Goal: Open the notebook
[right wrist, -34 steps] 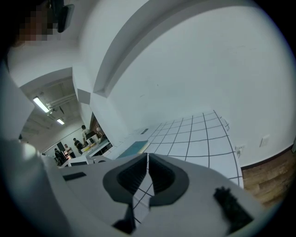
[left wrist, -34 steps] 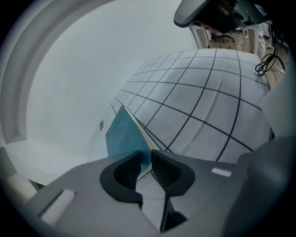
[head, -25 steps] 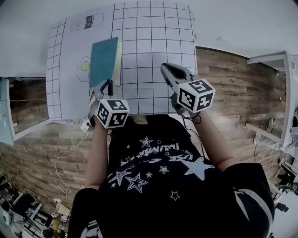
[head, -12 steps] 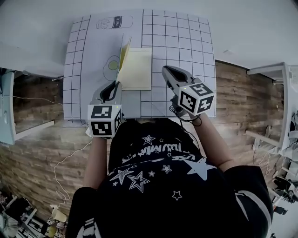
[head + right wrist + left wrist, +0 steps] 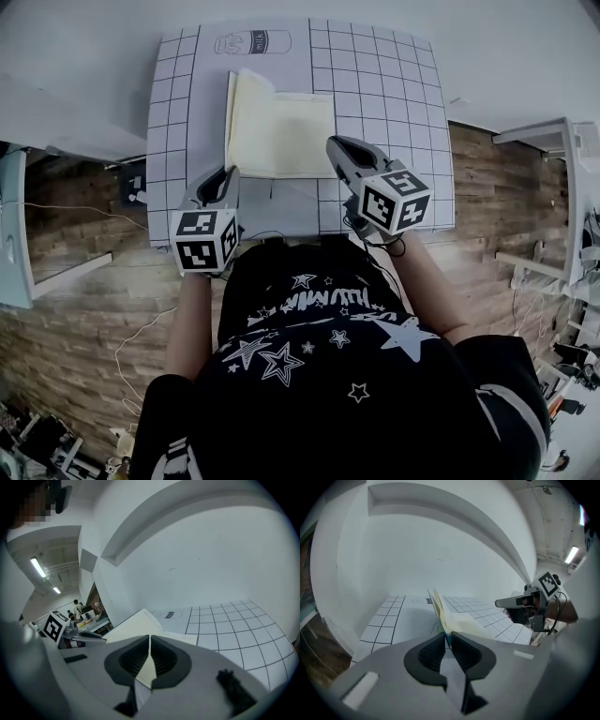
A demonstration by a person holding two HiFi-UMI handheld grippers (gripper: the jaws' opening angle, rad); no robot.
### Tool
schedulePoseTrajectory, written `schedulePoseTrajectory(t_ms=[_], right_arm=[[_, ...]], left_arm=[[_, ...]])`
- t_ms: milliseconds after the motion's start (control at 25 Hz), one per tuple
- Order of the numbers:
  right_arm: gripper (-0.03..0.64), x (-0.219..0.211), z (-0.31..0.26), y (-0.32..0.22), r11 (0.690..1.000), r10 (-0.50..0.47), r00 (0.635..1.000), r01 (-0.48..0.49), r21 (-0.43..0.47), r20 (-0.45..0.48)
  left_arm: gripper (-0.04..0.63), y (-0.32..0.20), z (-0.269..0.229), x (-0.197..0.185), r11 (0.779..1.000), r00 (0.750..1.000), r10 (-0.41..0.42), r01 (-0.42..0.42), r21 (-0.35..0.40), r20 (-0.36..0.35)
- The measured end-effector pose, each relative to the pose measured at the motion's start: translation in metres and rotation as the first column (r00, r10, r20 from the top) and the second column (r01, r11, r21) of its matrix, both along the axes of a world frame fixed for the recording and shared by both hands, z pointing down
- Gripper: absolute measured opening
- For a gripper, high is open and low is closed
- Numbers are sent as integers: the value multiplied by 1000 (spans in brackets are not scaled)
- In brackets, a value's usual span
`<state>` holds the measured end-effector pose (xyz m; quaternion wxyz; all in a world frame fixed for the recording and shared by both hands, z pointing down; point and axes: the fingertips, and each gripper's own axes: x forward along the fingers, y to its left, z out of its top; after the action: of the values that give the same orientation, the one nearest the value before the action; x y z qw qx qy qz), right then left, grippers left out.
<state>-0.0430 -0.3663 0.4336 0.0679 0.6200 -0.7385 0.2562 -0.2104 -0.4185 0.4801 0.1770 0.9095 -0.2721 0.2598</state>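
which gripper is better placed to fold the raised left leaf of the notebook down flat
Left. The left gripper looks closed on the near edge of the left leaf, which stands tilted above the notebook. The right gripper, jaws together, sits over the right page's near corner.

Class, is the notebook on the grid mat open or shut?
Open: the notebook shows bare cream pages facing up, its left leaf tilted upward.

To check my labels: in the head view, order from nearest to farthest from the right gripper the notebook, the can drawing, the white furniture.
1. notebook, its near corner in the right gripper
2. can drawing, at the mat's far edge
3. white furniture, far off at right
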Motion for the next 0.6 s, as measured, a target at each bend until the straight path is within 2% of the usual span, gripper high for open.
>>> schedulePoseTrajectory(t_ms=[160, 400, 600], right_arm=[[20, -16, 7, 0, 1000, 5, 1000, -5, -25, -4], [20, -10, 14, 7, 997, 50, 999, -51, -63, -20], [20, -9, 17, 7, 996, 48, 998, -50, -78, -28]], left_arm=[[57, -10, 22, -19, 999, 999, -25, 26, -40, 25], [71, -10, 56, -36, 992, 998, -44, 50, -116, 53], [97, -11, 72, -41, 994, 995, -35, 44, -99, 97]])
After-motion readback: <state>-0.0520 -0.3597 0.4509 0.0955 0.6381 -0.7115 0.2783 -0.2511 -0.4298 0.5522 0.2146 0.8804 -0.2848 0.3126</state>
